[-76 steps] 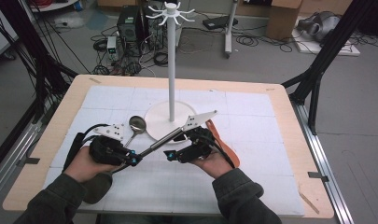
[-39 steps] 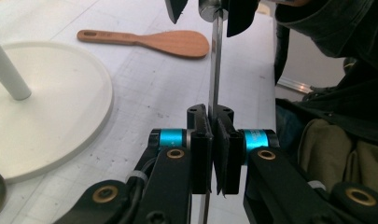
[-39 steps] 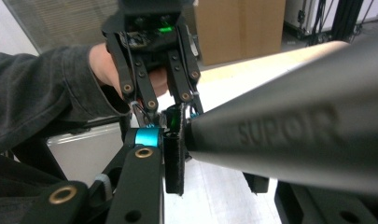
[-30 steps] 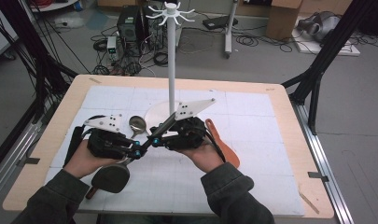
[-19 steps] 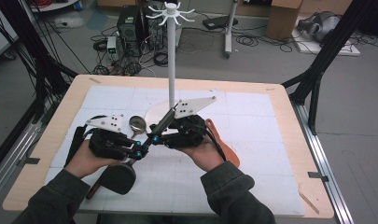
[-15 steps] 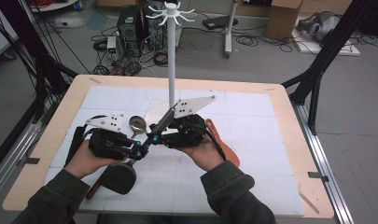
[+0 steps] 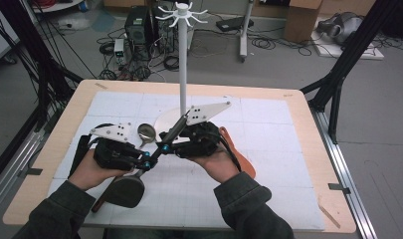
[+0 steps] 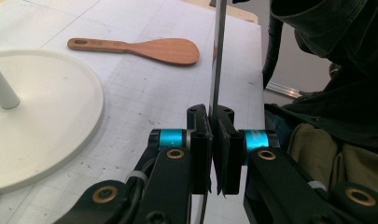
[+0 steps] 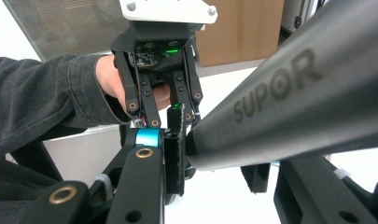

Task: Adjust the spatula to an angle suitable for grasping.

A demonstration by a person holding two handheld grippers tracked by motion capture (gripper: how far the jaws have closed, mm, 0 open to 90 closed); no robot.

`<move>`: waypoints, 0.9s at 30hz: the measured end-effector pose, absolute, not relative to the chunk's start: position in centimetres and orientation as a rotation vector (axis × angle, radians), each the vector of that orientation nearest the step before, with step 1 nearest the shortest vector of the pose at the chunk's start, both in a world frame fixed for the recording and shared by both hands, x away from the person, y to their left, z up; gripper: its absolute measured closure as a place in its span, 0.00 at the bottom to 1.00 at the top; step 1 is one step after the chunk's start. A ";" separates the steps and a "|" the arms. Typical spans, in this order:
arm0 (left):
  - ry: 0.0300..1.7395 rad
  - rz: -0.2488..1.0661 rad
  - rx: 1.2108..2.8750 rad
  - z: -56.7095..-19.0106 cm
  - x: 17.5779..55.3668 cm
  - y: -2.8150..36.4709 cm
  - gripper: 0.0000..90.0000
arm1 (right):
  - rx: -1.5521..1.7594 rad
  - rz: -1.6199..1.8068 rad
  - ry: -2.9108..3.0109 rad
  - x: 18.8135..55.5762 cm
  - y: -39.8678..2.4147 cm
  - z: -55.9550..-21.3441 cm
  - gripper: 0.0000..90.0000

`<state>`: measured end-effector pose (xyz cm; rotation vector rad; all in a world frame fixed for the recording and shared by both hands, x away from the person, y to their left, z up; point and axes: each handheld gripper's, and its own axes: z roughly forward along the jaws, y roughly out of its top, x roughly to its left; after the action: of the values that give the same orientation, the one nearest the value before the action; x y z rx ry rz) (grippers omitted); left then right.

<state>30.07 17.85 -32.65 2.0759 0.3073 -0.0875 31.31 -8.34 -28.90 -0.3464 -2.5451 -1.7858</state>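
Raised off the mat since earlier: long black metal-shafted ladle point(image 7: 134, 184), bowl near table's front edge. Left gripper point(image 8: 213, 140) clamped on shaft; right gripper point(image 9: 210, 163) closed around thick black handle.

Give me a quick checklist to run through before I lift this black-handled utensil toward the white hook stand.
1. Left gripper shut on the utensil's metal shaft: ok.
2. Right gripper shut on the black handle: ok.
3. Hooks on top of the hook stand bare: ok.
4. Hanging hole at the handle's end: cannot tell.
5. Wooden rice paddle lying flat on the table, apart from the utensil: ok.
6. Small metal scoop clear of the shaft: cannot tell; it lies very close by.
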 end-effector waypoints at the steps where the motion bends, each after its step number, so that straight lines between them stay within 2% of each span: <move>1: 0.308 -0.089 2.074 -32.6 30.1 17.8 0.96 | -0.348 -1.793 -2.538 31.3 -8.3 -28.9 0.73; 18: 0.306 -0.069 2.074 -32.4 30.1 17.9 0.97 | -0.372 -1.869 -2.479 31.3 -8.6 -29.3 0.65; 27: 0.298 -0.056 2.054 -32.0 30.2 17.4 0.97 | -0.366 -1.888 -2.470 31.1 -8.1 -30.0 0.72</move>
<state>30.16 17.42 -32.00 2.0538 0.2980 -0.0555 31.10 -8.13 -29.97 -0.3662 -2.4701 -1.8878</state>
